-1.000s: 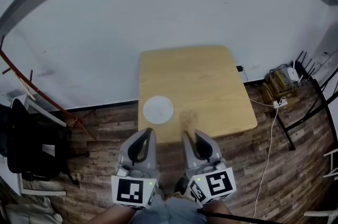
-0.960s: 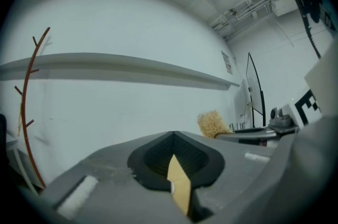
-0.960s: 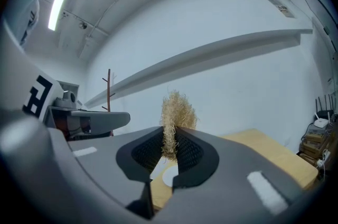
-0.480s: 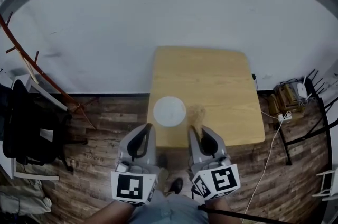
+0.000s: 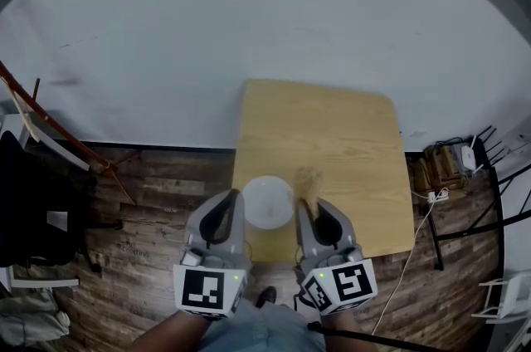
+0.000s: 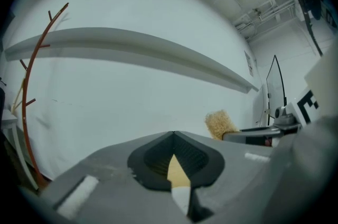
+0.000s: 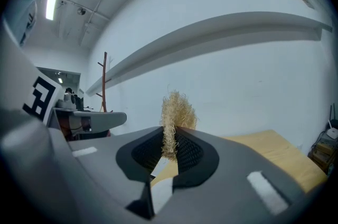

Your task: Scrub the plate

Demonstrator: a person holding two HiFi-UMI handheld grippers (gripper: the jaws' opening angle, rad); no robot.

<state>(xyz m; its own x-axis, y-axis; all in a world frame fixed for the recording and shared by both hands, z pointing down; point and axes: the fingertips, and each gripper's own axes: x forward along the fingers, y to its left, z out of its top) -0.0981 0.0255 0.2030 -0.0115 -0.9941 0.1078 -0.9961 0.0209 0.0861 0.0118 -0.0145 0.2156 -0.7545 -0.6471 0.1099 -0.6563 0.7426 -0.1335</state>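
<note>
A round white plate (image 5: 267, 201) lies on the near left part of a small wooden table (image 5: 332, 134). Both grippers hang side by side just above the table's near edge. My left gripper (image 5: 229, 207) is at the plate's left rim, its jaws shut with nothing in them (image 6: 173, 136). My right gripper (image 5: 305, 207) is at the plate's right rim, shut on a tan fibrous scrubber (image 5: 309, 181). The scrubber's tuft (image 7: 177, 109) sticks up from between the closed right jaws (image 7: 169, 138). From the left gripper view the scrubber (image 6: 219, 123) shows off to the right.
The table stands against a white wall (image 5: 265, 26) on a wood-plank floor (image 5: 158, 193). A reddish coat rack (image 5: 50, 134) and a dark bag (image 5: 33, 217) are at the left. Cables and a power strip (image 5: 440, 168) lie at the right.
The table and plate have drawn nearer in the head view; the plate now sits between the two gripper tips. Both grippers keep their pose, the right still holding the scrubber.
</note>
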